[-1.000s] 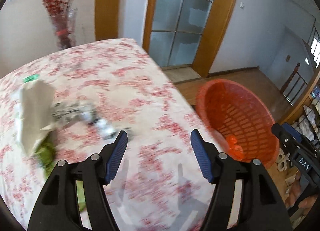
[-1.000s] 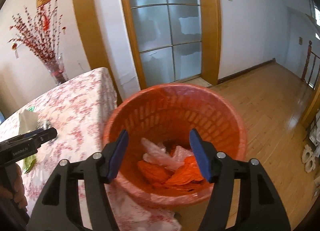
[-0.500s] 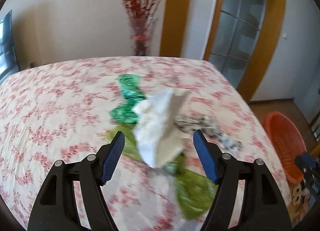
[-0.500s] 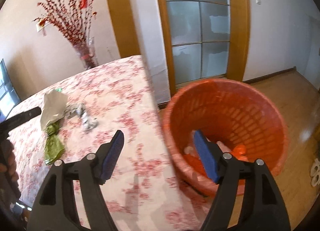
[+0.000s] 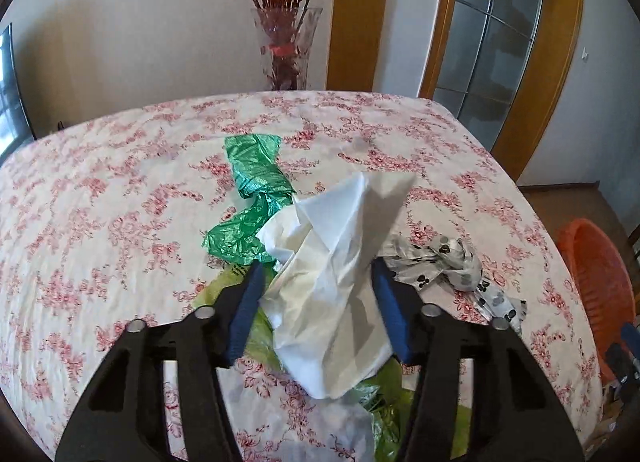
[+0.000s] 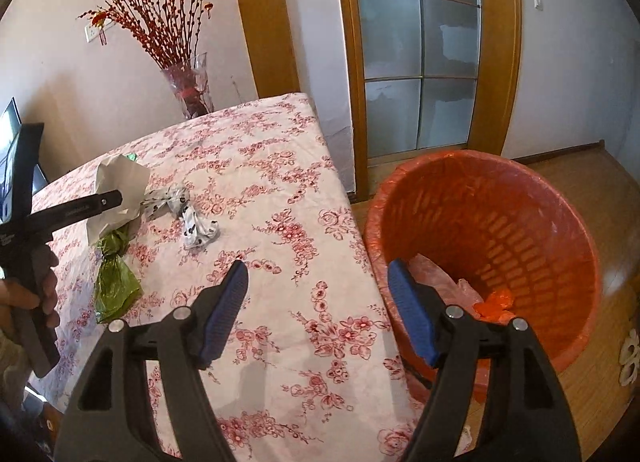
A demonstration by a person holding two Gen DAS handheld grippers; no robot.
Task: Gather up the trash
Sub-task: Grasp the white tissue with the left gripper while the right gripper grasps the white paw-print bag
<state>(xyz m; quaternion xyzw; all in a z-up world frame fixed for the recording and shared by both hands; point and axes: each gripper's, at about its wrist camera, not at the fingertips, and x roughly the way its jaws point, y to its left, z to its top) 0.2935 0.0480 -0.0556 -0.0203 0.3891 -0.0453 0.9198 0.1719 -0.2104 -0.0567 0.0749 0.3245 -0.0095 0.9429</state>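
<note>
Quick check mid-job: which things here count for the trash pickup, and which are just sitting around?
Job items:
white paper wad between the left gripper fingers
dark green bag
light green bag
spotted wrapper
orange bin
right gripper, open

Just there:
vase of red branches
floral tablecloth
glass door

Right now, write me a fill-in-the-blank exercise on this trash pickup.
1. The left gripper has its fingers on either side of the ____ crumpled paper.
2. The right gripper holds ____.
3. The orange basket stands on the ____.
4. The spotted wrapper lies on the floral ____.

Missing: white; nothing; floor; tablecloth
</note>
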